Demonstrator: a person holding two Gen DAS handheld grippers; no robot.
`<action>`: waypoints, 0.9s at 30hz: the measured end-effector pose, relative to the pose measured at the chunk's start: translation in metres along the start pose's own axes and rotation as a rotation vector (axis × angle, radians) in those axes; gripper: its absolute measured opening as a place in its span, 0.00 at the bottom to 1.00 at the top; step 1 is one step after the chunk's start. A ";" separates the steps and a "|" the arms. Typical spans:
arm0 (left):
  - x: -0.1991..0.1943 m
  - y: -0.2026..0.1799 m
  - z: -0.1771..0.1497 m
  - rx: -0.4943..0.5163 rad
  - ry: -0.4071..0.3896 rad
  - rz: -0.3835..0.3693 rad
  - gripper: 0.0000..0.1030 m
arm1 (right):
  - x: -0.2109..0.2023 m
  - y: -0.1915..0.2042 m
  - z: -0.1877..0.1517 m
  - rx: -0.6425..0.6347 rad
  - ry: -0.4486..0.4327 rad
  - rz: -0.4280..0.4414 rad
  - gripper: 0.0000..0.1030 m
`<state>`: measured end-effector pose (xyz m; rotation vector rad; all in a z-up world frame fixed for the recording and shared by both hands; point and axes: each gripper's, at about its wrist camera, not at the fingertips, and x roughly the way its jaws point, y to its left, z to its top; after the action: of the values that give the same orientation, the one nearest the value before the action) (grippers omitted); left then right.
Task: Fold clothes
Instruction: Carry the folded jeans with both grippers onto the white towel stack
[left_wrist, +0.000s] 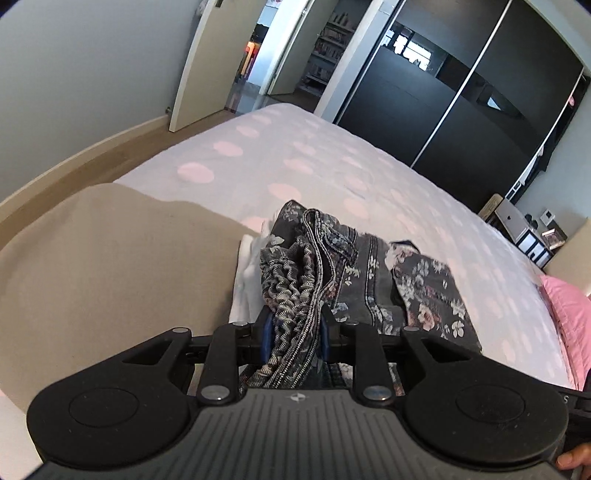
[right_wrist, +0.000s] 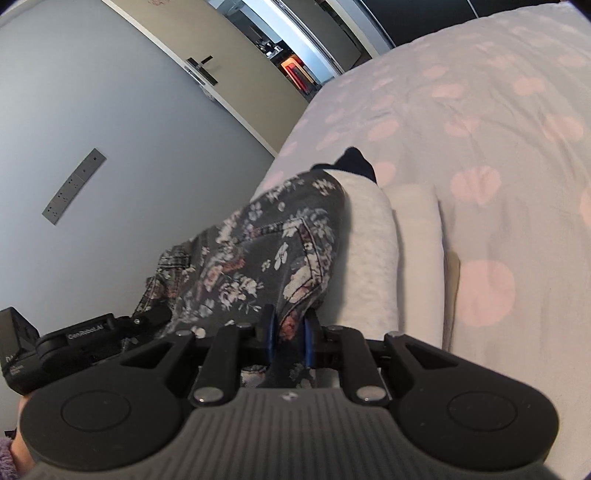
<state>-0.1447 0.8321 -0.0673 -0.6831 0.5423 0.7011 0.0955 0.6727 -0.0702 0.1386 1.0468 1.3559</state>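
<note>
A dark grey floral garment (left_wrist: 373, 280) lies bunched on the bed, over a stack of folded clothes. My left gripper (left_wrist: 295, 332) is shut on its gathered waistband edge, which fills the gap between the blue pads. In the right wrist view the same floral garment (right_wrist: 266, 254) drapes across a folded white fleecy piece (right_wrist: 373, 254), and my right gripper (right_wrist: 290, 334) is shut on a corner of the floral cloth. The left gripper's body (right_wrist: 74, 343) shows at the lower left of that view. A dark navy item (right_wrist: 358, 162) peeks out behind the white pile.
The bed (left_wrist: 332, 158) has a white cover with pink dots. A folded beige cloth (left_wrist: 122, 266) lies left of the garment, a pink pillow (left_wrist: 572, 314) at the right. A grey wall (right_wrist: 110, 155), an open door (left_wrist: 199, 66) and dark wardrobe doors (left_wrist: 461, 92) stand beyond.
</note>
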 end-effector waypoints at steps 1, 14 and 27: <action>0.002 0.002 -0.002 -0.006 0.005 0.003 0.22 | 0.003 0.000 0.000 -0.004 0.008 -0.004 0.18; -0.073 -0.009 0.003 0.017 -0.144 0.025 0.26 | -0.044 0.032 -0.002 -0.297 -0.021 -0.110 0.29; -0.057 -0.029 -0.047 0.235 -0.047 0.101 0.10 | -0.034 0.077 -0.063 -0.581 0.067 -0.129 0.22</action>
<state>-0.1710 0.7591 -0.0507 -0.4209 0.6079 0.7322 0.0024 0.6357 -0.0394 -0.4007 0.6670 1.4984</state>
